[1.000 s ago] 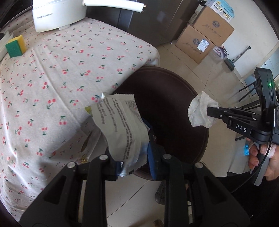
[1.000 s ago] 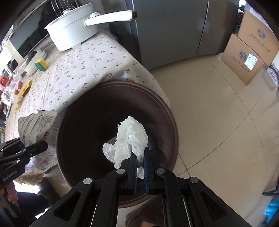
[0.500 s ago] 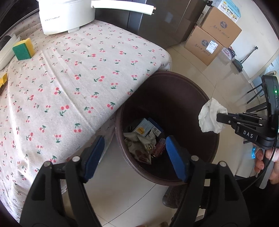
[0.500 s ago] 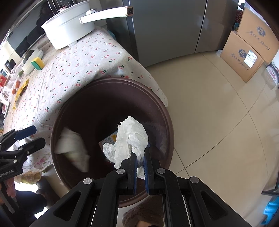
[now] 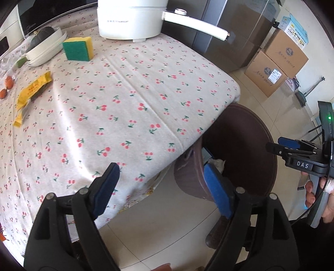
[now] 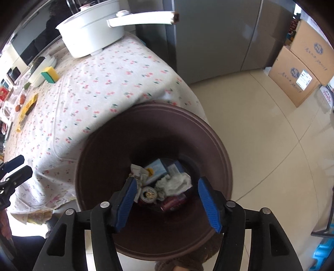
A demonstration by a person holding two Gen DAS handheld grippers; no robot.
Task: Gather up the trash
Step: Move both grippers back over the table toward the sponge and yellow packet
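Note:
A dark brown round trash bin (image 6: 217, 146) stands on the floor by the table's corner; it also shows in the left wrist view (image 5: 263, 146). Inside lie a crumpled white tissue (image 6: 175, 183), a can (image 6: 148, 195) and several wrappers. My right gripper (image 6: 167, 187) is open and empty above the bin's mouth; it shows at the right of the left wrist view (image 5: 277, 144). My left gripper (image 5: 160, 179) is open and empty over the table's near corner, beside the bin. A yellow wrapper (image 5: 31, 91) lies on the cherry-print tablecloth (image 5: 125, 93) at the left.
On the table stand a white electric pot (image 5: 131, 18) with a long handle, a green and yellow sponge (image 5: 78, 49) and stacked white dishes (image 5: 44, 49). Small orange fruits (image 5: 6, 87) lie at the far left. Cardboard boxes (image 5: 277, 68) stand on the tiled floor by a grey fridge (image 6: 219, 37).
My left gripper opened and dropped the grey wrapper into the bin, then swung towards the table. My right gripper opened and the white tissue fell into the bin.

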